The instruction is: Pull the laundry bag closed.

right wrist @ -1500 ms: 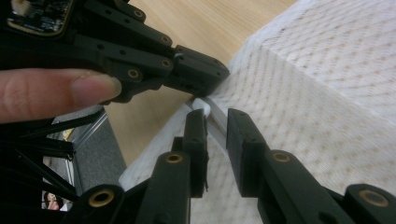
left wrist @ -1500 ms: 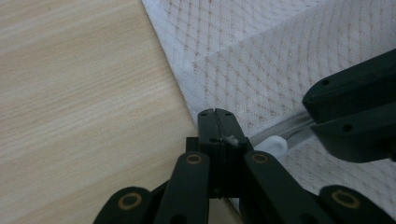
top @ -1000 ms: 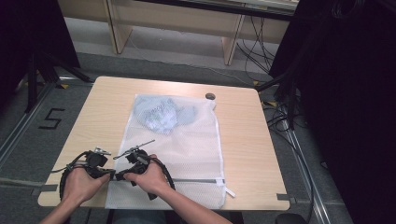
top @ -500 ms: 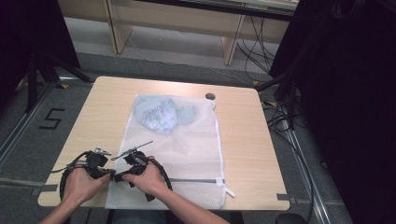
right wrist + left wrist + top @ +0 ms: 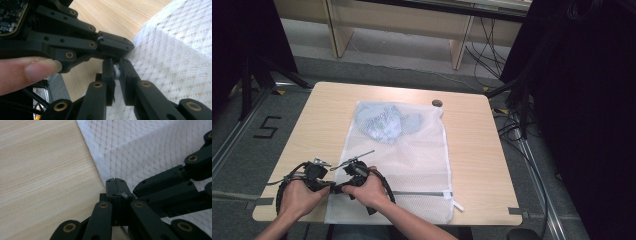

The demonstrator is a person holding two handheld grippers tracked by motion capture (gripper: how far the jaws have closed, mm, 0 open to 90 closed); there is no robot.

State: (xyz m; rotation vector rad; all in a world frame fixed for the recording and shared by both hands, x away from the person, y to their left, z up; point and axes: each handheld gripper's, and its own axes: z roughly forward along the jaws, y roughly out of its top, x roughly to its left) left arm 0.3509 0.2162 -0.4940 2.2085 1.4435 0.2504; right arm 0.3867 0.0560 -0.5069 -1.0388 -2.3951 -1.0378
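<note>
- Two hands come in from the table's near edge, both at the near left corner of the mesh bag [image 5: 412, 165].
- The left hand [image 5: 298, 196] holds the left gripper [image 5: 328, 186], which lies low over the bag's left edge, pointing right.
- In the left gripper view its jaws are pressed together with no gap between them, tips right at the bag's edge [image 5: 100, 167]; a small white bit shows at the seam, but whether cloth is truly pinched there I cannot tell.
- The right hand [image 5: 368, 190] holds the right gripper [image 5: 338, 187], its tip meeting the left one's tip.
- In the right gripper view its jaws are almost closed, nipping a small white lump of the bag's edge [image 5: 116, 71] between them.
- In that view the left gripper [image 5: 130, 47] crosses just above, touching or nearly touching, and a finger [image 5: 30, 71] lies along its linkage.
- The bag lies flat on the wooden table [image 5: 472, 145], long side running away from the person, a grey zip [image 5: 422, 193] across its near end with a white pull at the right.
- Bluish crumpled clothes [image 5: 384, 122] sit inside the bag at its far end.
- A small dark round thing [image 5: 437, 103] sits on the table just past the bag's far right corner.
- Beyond the table: grey floor with a "5" mark [image 5: 266, 127] at left, cables at right, pale furniture legs at the back.
</note>
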